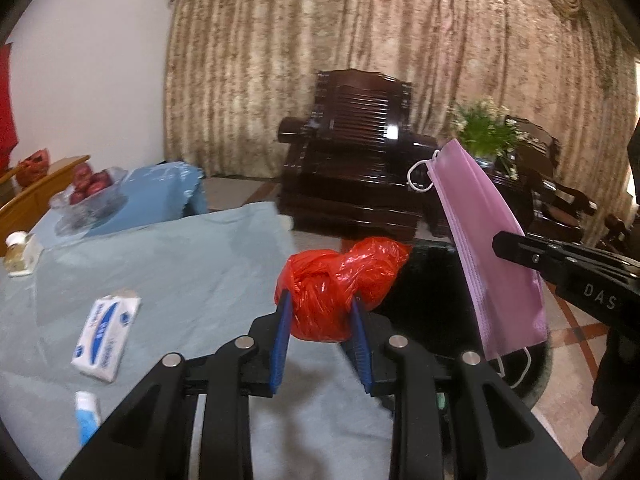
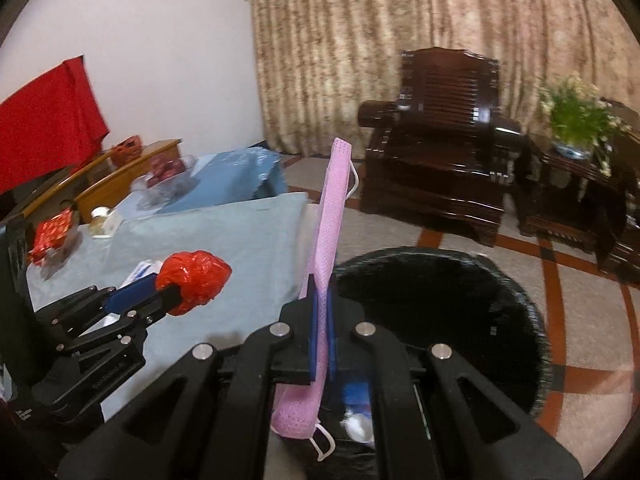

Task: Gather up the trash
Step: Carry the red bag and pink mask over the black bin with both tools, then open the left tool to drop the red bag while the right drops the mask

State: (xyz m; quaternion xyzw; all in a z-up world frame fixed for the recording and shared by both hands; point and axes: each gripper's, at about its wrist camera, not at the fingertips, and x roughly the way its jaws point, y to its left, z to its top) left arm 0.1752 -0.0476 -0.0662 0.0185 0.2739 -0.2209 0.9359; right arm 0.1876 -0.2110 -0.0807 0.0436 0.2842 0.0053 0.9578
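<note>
Left gripper (image 1: 320,312) clamps the crumpled red plastic bag (image 1: 340,284); right gripper (image 2: 322,300) pinches the pink face mask (image 2: 330,216), both near the table edge. Judged next: carry each fully over the black bin (image 2: 460,300) mouth before letting go, as the mask hangs long and could snag on the rim.

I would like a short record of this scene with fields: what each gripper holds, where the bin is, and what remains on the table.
left gripper: shut on red plastic bag
right gripper: shut on pink face mask
trash bin: black, on the floor beside the table, below the mask
table: blue cloth; tissue pack and small tube lie on it
</note>
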